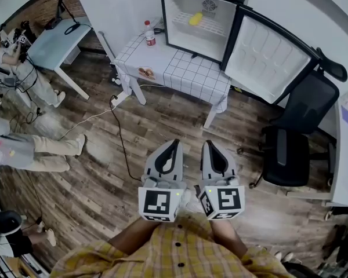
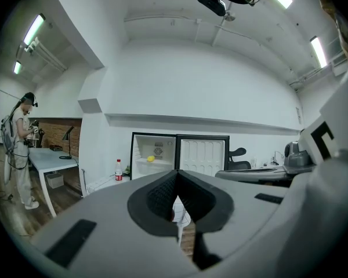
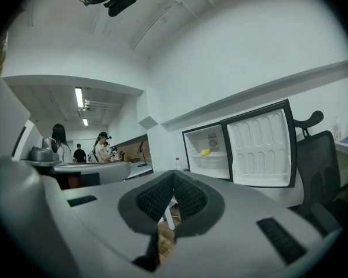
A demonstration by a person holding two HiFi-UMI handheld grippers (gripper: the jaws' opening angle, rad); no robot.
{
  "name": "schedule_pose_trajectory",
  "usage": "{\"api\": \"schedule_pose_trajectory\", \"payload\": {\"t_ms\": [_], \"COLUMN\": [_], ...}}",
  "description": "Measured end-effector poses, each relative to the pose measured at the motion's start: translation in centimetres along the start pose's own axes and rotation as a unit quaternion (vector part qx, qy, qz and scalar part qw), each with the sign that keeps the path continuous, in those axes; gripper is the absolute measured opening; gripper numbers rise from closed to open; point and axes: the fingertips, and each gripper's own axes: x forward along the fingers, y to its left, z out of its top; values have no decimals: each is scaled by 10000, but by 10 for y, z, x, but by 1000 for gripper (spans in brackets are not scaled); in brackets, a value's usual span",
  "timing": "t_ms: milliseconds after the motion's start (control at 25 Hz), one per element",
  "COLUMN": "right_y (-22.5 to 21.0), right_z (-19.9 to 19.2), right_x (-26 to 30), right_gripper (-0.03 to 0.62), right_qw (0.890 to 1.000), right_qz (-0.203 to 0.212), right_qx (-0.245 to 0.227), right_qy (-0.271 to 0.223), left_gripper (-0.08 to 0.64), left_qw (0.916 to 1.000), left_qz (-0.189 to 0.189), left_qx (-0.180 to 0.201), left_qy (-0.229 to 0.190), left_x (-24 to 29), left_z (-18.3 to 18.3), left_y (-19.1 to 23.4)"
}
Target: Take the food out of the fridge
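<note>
In the head view, the fridge [image 1: 200, 22] stood on the checked tabletop [image 1: 180, 68] with its door [image 1: 267, 57] swung wide, so the opening step looked done. The yellow food [image 1: 195, 19] lay on the upper shelf inside, untouched. The left tongs [image 1: 175, 144] and the right tongs [image 1: 207, 145] were held side by side over the wooden floor [image 1: 104, 172], well apart from the fridge. A bottle [image 1: 149, 32] stood on the tabletop just beside the fridge.

In the left gripper view, the left tongs [image 2: 177, 181] were pressed together with nothing between them, and the yellow food [image 2: 151, 158] showed far ahead on its shelf.

In the right gripper view, the right tongs [image 3: 173, 184] were likewise pressed together and empty, with the yellow food [image 3: 205, 152] distant inside the fridge.

By my reading, the approach, the grasp and the lifting out were all yet to come.
</note>
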Motion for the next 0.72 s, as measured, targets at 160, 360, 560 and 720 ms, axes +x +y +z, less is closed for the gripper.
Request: {"api": "schedule_pose_trajectory", "payload": {"t_ms": [160,360,560,720], "right_y": [-8,-12,-13,-15], "right_z": [-1,2,4,6], "right_x": [10,26,49,72], "right_gripper": [6,6,6,6], "right_qw": [10000,9999,9999,9999], "right_qz": [-64,-109,-94,-97], "right_qx": [-16,-32,-78,-103], "right_qy": [31,11,16,18], "left_gripper": [6,6,6,6], "left_qw": [10000,9999,9999,9999], "left_qz": [-64,-90,-81,-98], "left_qx": [-10,-36,-84,-117], "left_qy": [-3,-26,-36,-28], "left_x": [13,28,47,67], "left_z": [-2,-1,1,3], "left_y": [2,12,26,39]}}
